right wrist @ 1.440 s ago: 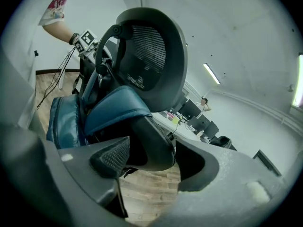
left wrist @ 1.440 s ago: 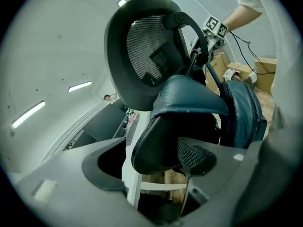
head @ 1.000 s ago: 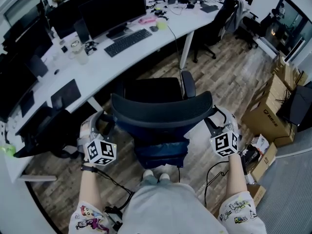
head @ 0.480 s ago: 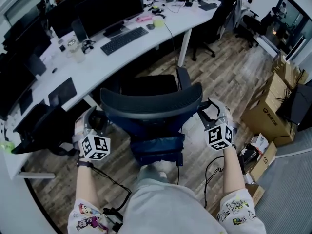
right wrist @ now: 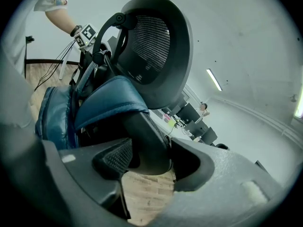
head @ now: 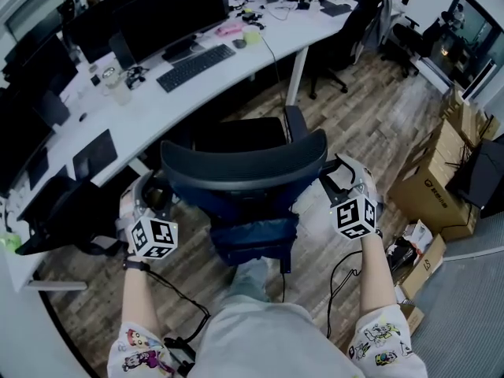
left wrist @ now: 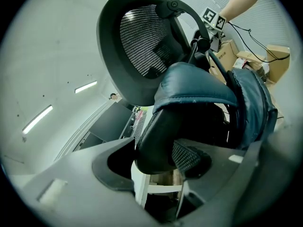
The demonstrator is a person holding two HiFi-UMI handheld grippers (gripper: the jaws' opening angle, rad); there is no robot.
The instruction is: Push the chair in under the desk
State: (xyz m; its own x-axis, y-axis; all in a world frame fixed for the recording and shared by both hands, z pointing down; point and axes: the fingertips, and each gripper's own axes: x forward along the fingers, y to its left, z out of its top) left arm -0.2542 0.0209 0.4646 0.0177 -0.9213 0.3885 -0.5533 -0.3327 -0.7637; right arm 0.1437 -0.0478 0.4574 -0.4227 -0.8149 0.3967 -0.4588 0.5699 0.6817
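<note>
The black office chair (head: 244,168) stands in front of the white desk (head: 181,93), its mesh backrest facing me and a blue cushion (head: 252,235) hanging on its back. My left gripper (head: 153,194) is shut on the backrest's left edge. My right gripper (head: 340,178) is shut on its right edge. In the left gripper view the black backrest edge (left wrist: 154,136) sits wedged between the jaws of the left gripper (left wrist: 158,162). In the right gripper view the right gripper (right wrist: 144,160) clamps the opposite edge (right wrist: 147,136) the same way. The seat is partly under the desk's rim.
Monitors (head: 169,10), a keyboard (head: 195,67) and small items lie on the desk. A white desk leg (head: 294,73) stands just right of the chair. Cardboard boxes (head: 437,172) are stacked at the right, and another chair (head: 354,22) stands further back. Cables (head: 342,270) trail on the wooden floor.
The chair has rolled forward towards the desk, and both grippers have gone with it, still on the backrest's edges. The person has stepped after it.
</note>
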